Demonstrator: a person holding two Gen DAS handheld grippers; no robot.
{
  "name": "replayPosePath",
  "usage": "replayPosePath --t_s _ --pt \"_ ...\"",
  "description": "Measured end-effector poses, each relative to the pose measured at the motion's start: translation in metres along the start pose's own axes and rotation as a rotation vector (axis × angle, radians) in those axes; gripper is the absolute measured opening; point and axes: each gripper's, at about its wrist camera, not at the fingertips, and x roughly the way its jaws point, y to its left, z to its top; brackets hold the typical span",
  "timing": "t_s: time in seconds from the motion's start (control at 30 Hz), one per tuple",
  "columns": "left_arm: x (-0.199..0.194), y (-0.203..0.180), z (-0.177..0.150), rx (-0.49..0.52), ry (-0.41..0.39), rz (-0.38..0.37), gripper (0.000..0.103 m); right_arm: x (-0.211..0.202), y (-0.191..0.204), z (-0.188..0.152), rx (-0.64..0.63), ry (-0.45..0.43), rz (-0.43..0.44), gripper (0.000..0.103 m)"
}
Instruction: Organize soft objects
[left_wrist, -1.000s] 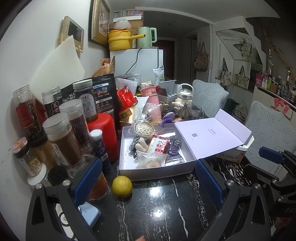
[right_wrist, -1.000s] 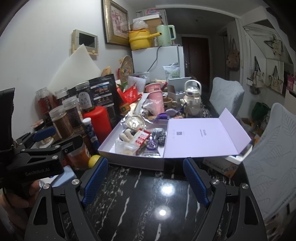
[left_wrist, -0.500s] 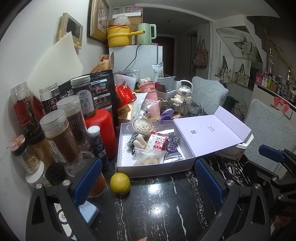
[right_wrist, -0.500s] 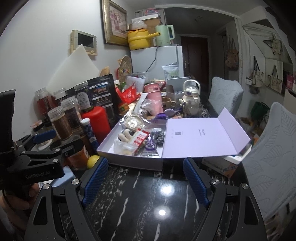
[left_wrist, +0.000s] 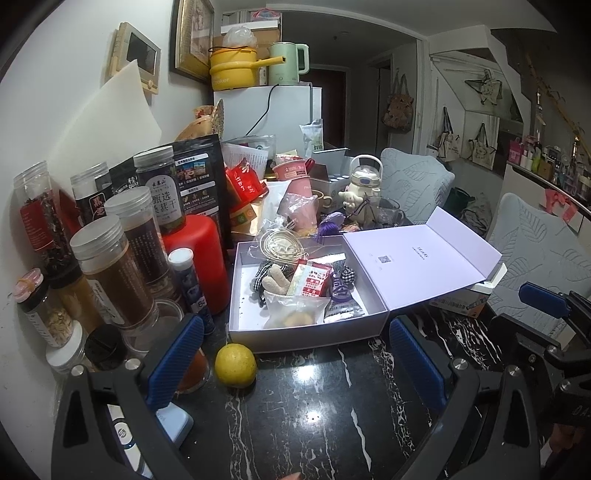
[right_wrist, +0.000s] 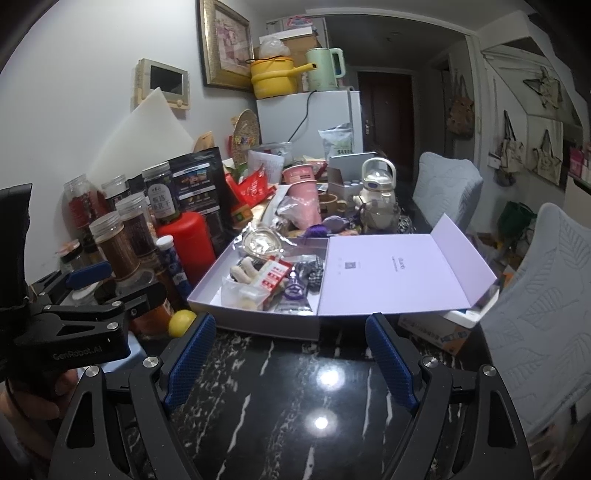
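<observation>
An open lavender box (left_wrist: 306, 338) (right_wrist: 258, 323) sits on the black marble table, its lid (left_wrist: 417, 266) (right_wrist: 399, 273) folded out to the right. Inside lie a beige plush toy (left_wrist: 275, 282) (right_wrist: 243, 271), checkered cloth (left_wrist: 345, 275), a red-and-white packet (left_wrist: 310, 282), a clear bag (left_wrist: 295, 314) and a purple packet (left_wrist: 341, 302). My left gripper (left_wrist: 295, 325) is open and empty just in front of the box. My right gripper (right_wrist: 291, 319) is open and empty too, a little to its right.
Several clear jars (left_wrist: 110, 269), a red canister (left_wrist: 199, 258) and a blue tube (left_wrist: 192, 288) crowd the left wall. A lemon (left_wrist: 235, 364) (right_wrist: 181, 322) lies at the box's front left corner. Cups and clutter stand behind; padded chairs (left_wrist: 535, 258) are at the right.
</observation>
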Motion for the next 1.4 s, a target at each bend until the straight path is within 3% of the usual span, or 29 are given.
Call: replayPosePath --t_s 1.4 --pt "-0.001 -0.017 -0.002 0.024 0.018 -0.032 0.102 -0.005 -0.002 0.001 -0.010 -0.003 -0.003 0.084"
